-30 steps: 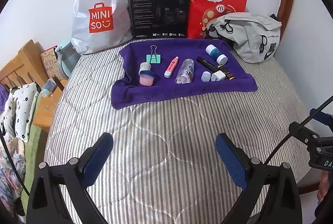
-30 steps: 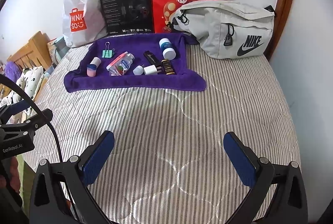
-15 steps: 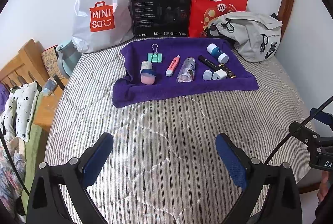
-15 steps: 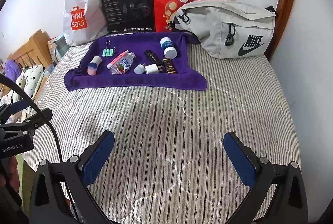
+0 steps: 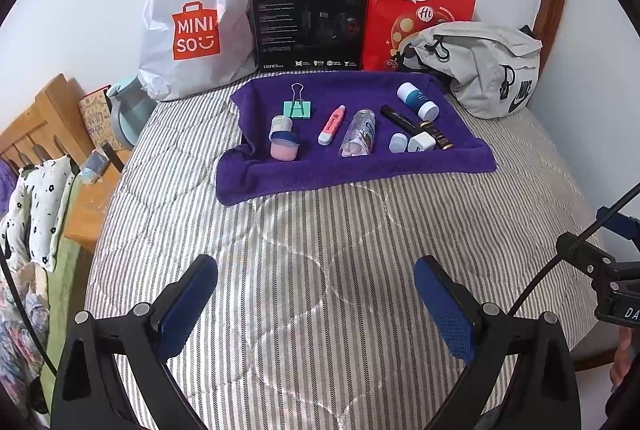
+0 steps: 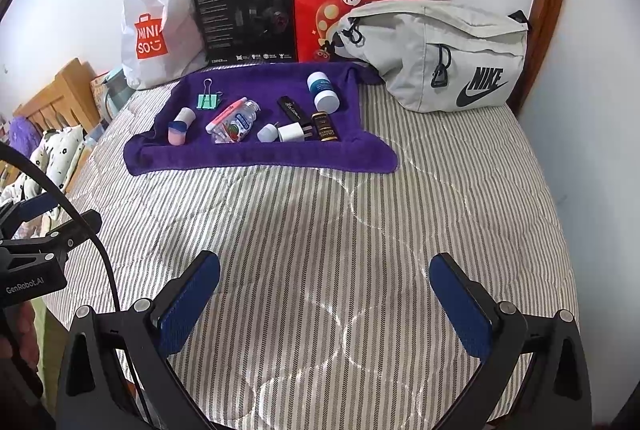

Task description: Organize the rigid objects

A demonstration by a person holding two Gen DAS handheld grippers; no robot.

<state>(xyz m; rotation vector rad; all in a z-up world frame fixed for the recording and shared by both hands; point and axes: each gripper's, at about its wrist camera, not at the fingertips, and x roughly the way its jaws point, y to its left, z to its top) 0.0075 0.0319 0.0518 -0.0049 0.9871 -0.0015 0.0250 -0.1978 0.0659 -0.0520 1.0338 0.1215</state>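
A purple towel (image 5: 280, 178) (image 6: 256, 158) lies at the far end of the striped bed. On it sit a green binder clip (image 5: 297, 107), a pink jar (image 5: 283, 147), a pink highlighter (image 5: 331, 124), a clear bottle (image 5: 359, 138), a white charger plug (image 5: 421, 142) and a blue-and-white bottle (image 5: 417, 100) (image 6: 323, 91). A grey Nike pouch (image 6: 436, 54) rests to the right of the towel. My left gripper (image 5: 316, 294) and right gripper (image 6: 325, 294) both hover open and empty over the near bedspread, well short of the towel.
Against the wall stand a white Miniso bag (image 5: 192, 18), a black headset box (image 5: 310, 16) and a red paper bag (image 5: 420, 2). A wooden bed frame (image 5: 36, 122) and clothes lie at the left. The striped quilt (image 6: 320, 230) stretches between grippers and towel.
Both views have shifted slightly, with the towel and bags sitting a little lower and nearer. The jaws stay as wide as before.
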